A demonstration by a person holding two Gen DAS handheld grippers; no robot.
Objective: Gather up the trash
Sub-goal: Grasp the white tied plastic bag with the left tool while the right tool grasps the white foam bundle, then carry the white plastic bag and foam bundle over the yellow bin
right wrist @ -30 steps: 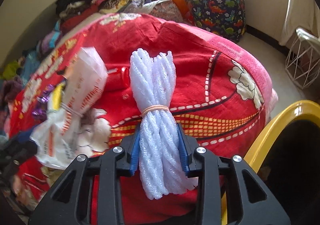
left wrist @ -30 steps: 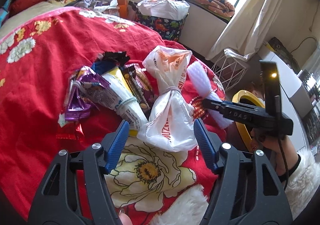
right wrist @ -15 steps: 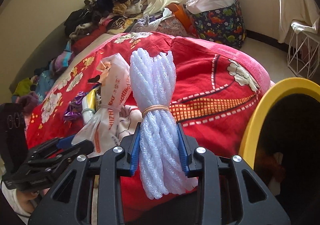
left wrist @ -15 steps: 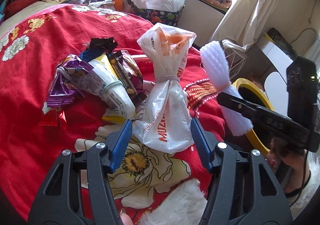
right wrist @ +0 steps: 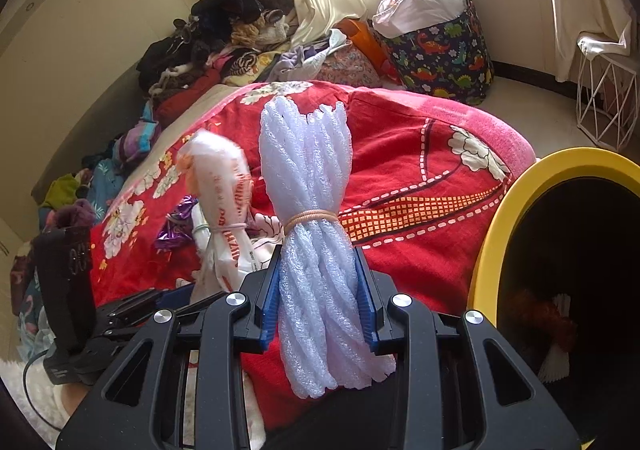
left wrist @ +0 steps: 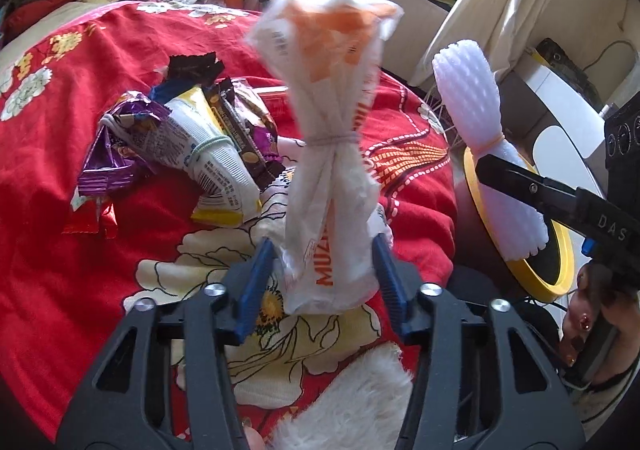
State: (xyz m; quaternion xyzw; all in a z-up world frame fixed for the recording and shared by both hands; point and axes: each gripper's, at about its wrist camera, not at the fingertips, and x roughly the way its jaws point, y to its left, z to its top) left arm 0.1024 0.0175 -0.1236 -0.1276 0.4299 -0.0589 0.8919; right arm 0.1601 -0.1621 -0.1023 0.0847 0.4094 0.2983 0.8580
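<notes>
— Gripping both bundles now? The left gripper [left wrist: 322, 262] has just been closing and looks clamped on the white plastic bag tied with a rubber band [left wrist: 330, 174], lifted off the red floral bed blanket [left wrist: 60, 234].

— Yes; the right gripper [right wrist: 318, 304] pinches the white foam-net bundle [right wrist: 310, 218] beside the yellow-rimmed black bin [right wrist: 516, 186]. Next, I'd judge: carry it over the rim and release. Snack wrappers [left wrist: 188, 142] wait beyond.

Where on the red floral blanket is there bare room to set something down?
Free: the red floral blanket left of the tied snack-wrapper pile, toward the near edge; also the red stretch between the white foam-net bundle and the yellow-rimmed bin. Crowded: the middle, around the wrappers and the white plastic bag.
</notes>
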